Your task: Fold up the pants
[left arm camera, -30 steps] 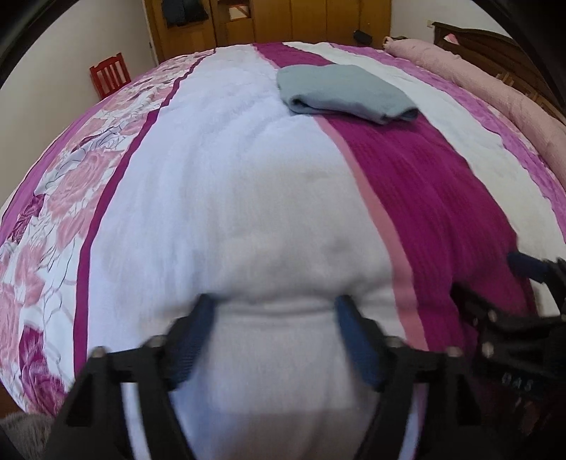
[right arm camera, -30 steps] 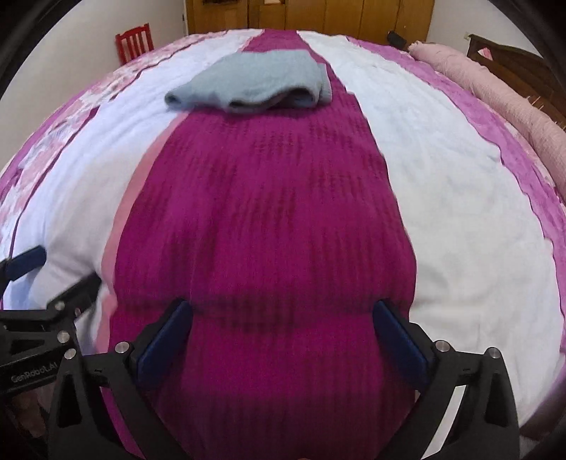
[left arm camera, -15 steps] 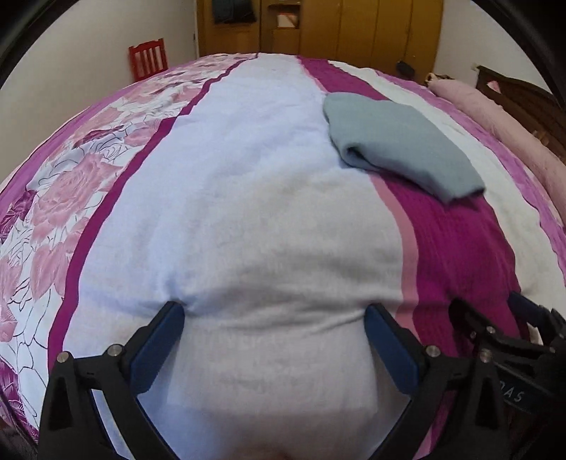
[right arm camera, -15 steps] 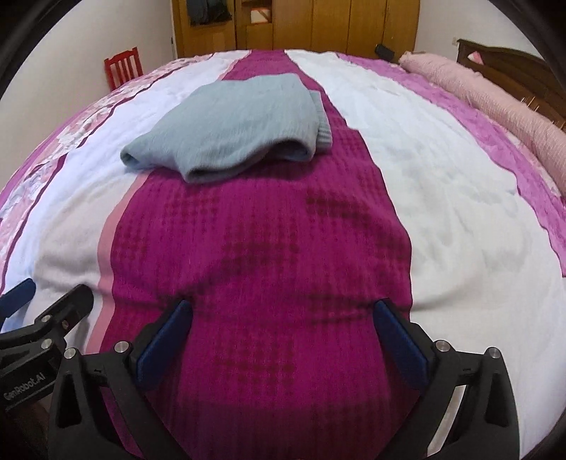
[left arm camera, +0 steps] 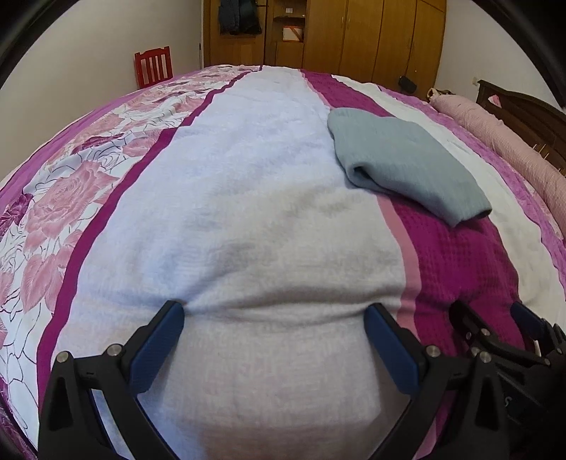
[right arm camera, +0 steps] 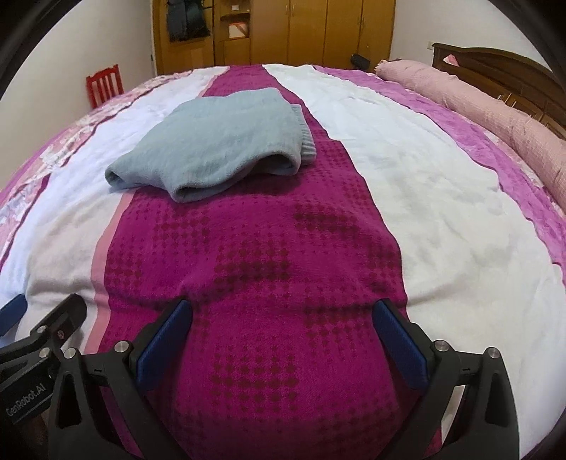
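Observation:
Folded grey-blue pants (left arm camera: 403,166) (right arm camera: 215,141) lie in a compact bundle on the bed, straddling the white and magenta stripes of the bedspread (left arm camera: 247,219) (right arm camera: 254,254). My left gripper (left arm camera: 274,311) stands open well short of the pants, its blue pads resting on the white stripe with only bedspread between them. My right gripper (right arm camera: 283,308) is open too, its tips on the magenta stripe, the pants farther up and to the left. Each gripper shows at the edge of the other's view: the right gripper (left arm camera: 495,315) at lower right, the left gripper (right arm camera: 46,315) at lower left.
A rolled pink blanket (right arm camera: 495,116) lies along the wooden headboard (right arm camera: 495,63) at right. A red chair (left arm camera: 154,67) stands by the wall beyond the bed's far left side. Wooden wardrobes (right arm camera: 300,32) line the far wall.
The left gripper's jaws widened from a narrower gap to fully open. Both grippers drew back from the pants and rolled level, then held still for the last half second.

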The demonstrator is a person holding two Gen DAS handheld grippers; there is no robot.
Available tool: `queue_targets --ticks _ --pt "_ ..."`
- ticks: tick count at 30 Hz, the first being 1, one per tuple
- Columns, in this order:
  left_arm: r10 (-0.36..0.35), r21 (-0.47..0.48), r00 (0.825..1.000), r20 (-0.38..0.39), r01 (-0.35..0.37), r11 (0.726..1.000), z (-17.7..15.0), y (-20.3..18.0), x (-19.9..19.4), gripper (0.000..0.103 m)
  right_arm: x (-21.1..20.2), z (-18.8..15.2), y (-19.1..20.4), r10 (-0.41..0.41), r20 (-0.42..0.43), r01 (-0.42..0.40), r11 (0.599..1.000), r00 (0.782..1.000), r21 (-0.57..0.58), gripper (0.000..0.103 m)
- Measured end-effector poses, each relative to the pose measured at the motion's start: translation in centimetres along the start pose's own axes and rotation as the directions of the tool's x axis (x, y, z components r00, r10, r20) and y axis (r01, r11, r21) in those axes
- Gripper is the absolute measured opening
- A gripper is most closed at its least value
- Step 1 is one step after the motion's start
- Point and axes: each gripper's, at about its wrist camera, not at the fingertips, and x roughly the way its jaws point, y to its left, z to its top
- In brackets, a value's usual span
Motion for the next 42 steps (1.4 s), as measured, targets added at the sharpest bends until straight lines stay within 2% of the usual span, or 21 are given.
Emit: queue_targets --ticks 6,42 --pt "0.006 0.007 1.0 0.005 -0.006 1.0 -0.26 -0.2 -0.23 0.103 0.09 0.05 -0.99 0.065 0.012 -0.065 0.997 0.998 0.043 0.103" --pt "0.009 0.011 1.0 0.006 -0.009 1.0 -0.28 -0.24 -0.27 0.103 0.22 0.07 -0.24 0.043 0.003 -0.043 0.999 0.999 0.031 0.103"
